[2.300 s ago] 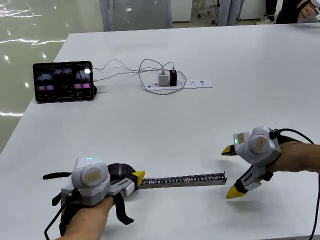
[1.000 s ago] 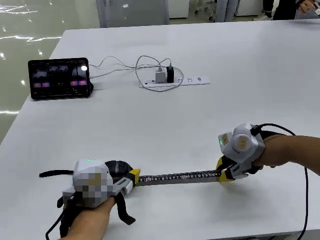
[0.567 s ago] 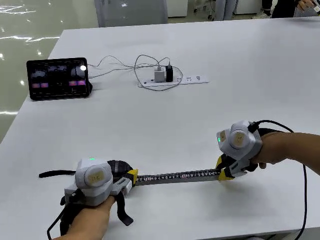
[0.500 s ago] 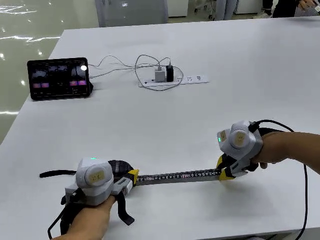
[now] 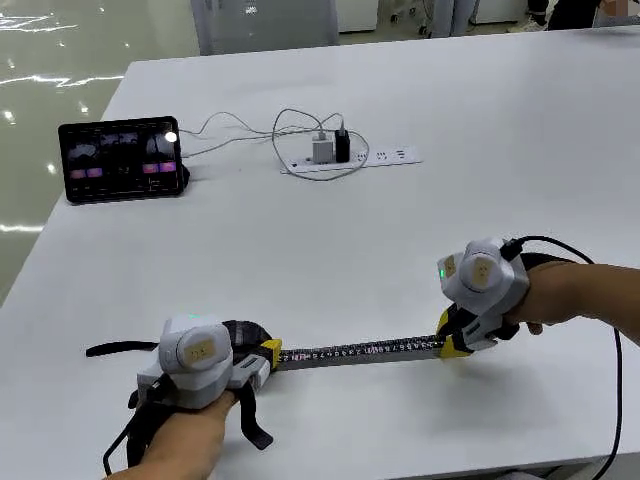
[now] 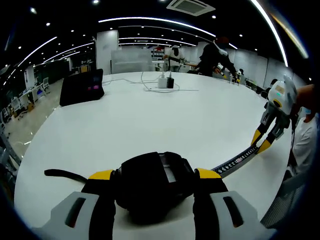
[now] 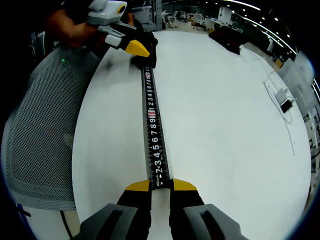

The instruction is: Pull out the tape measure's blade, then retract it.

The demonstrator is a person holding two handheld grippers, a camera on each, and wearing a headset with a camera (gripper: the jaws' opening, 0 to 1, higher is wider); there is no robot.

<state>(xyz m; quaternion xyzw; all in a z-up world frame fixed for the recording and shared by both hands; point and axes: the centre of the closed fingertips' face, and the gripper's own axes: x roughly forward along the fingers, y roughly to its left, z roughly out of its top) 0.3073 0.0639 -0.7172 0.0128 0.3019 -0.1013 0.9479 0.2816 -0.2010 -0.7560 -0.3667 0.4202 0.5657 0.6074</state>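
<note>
Black tape measure case (image 6: 155,195) rests on the white table (image 5: 400,230), clamped between the jaws of the left gripper (image 6: 155,174). Its blade (image 7: 153,125) lies extended flat along the tabletop to the right gripper (image 7: 156,185), whose yellow-tipped jaws pinch the blade's end.

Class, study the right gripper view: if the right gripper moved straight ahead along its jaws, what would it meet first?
Following the blade it grips, the right gripper would probably first reach the tape measure case, held by the left gripper; the depth is hard to judge.
</note>
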